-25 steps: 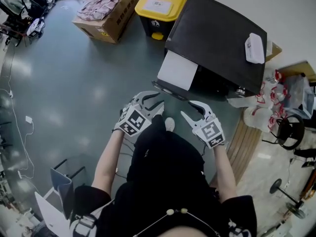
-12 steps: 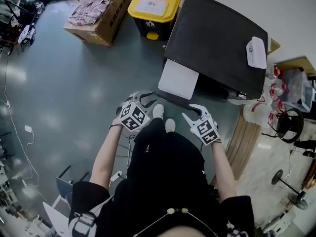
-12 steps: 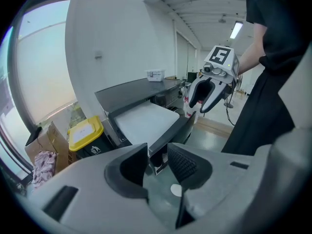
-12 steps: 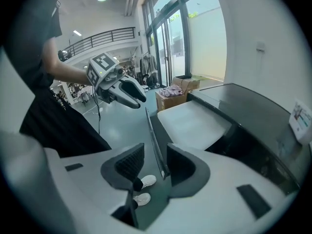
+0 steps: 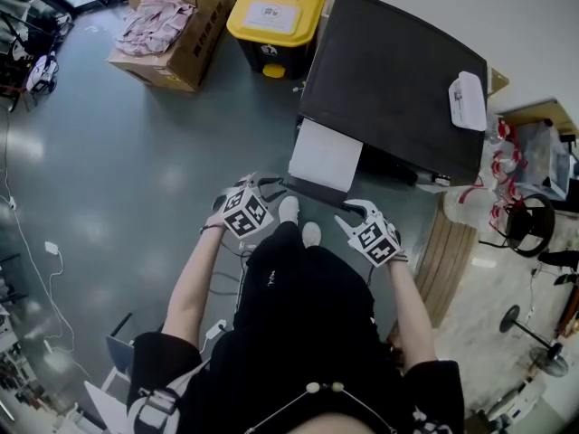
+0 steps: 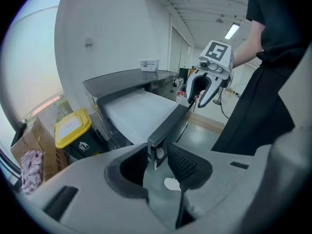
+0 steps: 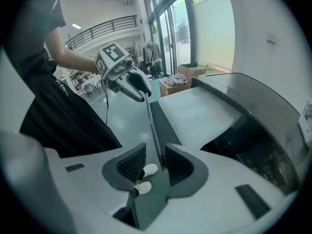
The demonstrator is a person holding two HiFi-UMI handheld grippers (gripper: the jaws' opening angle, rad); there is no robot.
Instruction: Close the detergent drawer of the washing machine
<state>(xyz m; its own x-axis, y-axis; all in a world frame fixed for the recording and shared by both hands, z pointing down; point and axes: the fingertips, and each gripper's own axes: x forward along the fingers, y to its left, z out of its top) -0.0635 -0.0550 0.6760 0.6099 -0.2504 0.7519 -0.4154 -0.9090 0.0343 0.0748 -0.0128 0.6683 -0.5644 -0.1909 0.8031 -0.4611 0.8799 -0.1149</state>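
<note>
Now both tools sit lower, at the detergent drawer (image 5: 326, 155) front panel. Left tool (image 5: 270, 188) gapes wide, panel corner between its jaws. Right tool (image 5: 353, 215) is closing, panel edge between its jaws, unclamped.

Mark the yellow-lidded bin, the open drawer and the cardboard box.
yellow-lidded bin (image 5: 274, 12), head view, middle of its yellow lid.
open drawer (image 5: 326, 155), head view, its white top face.
cardboard box (image 5: 201, 42), head view, its brown side wall.
</note>
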